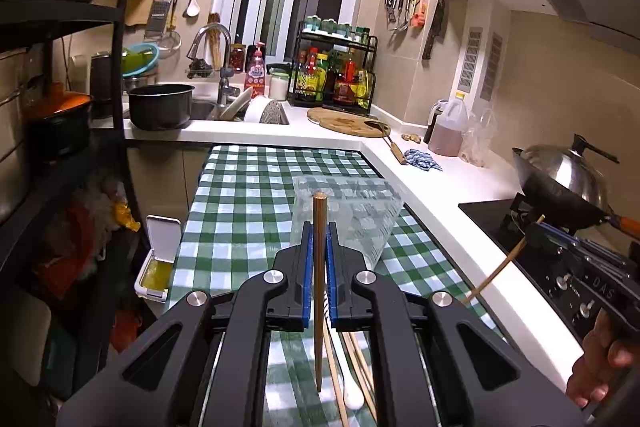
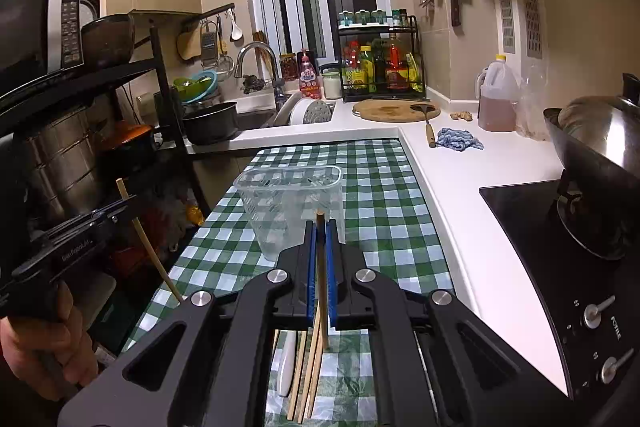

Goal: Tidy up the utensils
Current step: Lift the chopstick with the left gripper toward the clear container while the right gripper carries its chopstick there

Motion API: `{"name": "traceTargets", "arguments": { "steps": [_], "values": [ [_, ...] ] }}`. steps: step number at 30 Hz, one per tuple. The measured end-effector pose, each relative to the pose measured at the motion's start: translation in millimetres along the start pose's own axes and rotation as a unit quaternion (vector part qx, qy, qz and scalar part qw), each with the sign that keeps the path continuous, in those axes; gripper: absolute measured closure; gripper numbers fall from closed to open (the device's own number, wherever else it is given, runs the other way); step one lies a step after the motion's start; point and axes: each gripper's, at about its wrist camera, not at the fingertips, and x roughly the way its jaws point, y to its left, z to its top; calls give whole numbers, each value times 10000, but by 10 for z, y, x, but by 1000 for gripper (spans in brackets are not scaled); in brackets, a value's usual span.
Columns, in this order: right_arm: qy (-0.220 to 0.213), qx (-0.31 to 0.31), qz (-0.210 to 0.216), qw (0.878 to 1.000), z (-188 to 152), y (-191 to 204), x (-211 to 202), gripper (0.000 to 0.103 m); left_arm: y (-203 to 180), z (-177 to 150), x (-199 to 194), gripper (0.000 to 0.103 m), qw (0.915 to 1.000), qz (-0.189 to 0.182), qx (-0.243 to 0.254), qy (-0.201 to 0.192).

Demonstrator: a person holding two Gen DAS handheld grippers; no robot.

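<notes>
My left gripper [image 1: 319,231] is shut on a dark wooden chopstick [image 1: 319,291], held upright above the green checked tablecloth [image 1: 248,195]. My right gripper [image 2: 320,229] is shut on a lighter chopstick [image 2: 321,283], also upright. A clear plastic utensil holder [image 2: 292,203] stands on the cloth just beyond both grippers; it also shows in the left wrist view [image 1: 360,211]. Loose chopsticks [image 2: 306,379] and a white spoon [image 2: 287,363] lie on the cloth beneath the grippers. The right gripper with its chopstick shows at right in the left wrist view [image 1: 536,227]; the left gripper shows at left in the right wrist view [image 2: 124,203].
A white counter [image 2: 460,179] borders the cloth on the right, with a stove and wok [image 2: 592,147], a blue rag [image 2: 458,143], an oil jug [image 2: 498,95] and a cutting board [image 2: 394,109]. A black shelf [image 2: 80,75] with pots stands left. A sink [image 1: 200,109] lies behind.
</notes>
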Motion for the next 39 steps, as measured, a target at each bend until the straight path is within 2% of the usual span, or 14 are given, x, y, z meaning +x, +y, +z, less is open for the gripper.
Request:
{"name": "traceTargets", "arguments": {
  "steps": [5, 11, 15, 20, 23, 26, 29, 33, 39],
  "values": [
    [48, 79, -26, 10000, 304, -49, 58, 98, 62, 329, 87, 97, 10000, 1, -58, 73],
    [-107, 50, 75, 9999, 823, -36, 77, 98, 152, 886, 170, 97, 9998, 50, -194, -15],
    [-313, 0, 144, 9994, 1255, 38, 107, 98, 155, 1270, 182, 97, 9996, -39, -186, -225],
    [-711, -113, 184, 9972, 1716, 154, 154, 98, 133, 1657, 194, 97, 9966, -271, -248, -736],
    [-889, -147, 215, 9957, 1836, 206, 266, 98, 154, 1682, 266, 97, 9935, -350, -254, -1052],
    [-944, -132, 297, 9950, 1844, 218, 373, 98, 203, 1632, 424, 97, 9919, -478, -306, -1134],
    [-754, -94, 261, 9968, 1732, 193, 671, 98, 238, 1576, 623, 97, 9924, -524, -340, -1057],
    [-638, -24, 225, 9977, 1619, 161, 851, 98, 240, 1473, 815, 97, 9933, -493, -190, -1029],
    [-394, 13, 227, 9990, 1425, 114, 1149, 98, 276, 1288, 1169, 97, 9961, -625, -166, -595]
  ]
}}
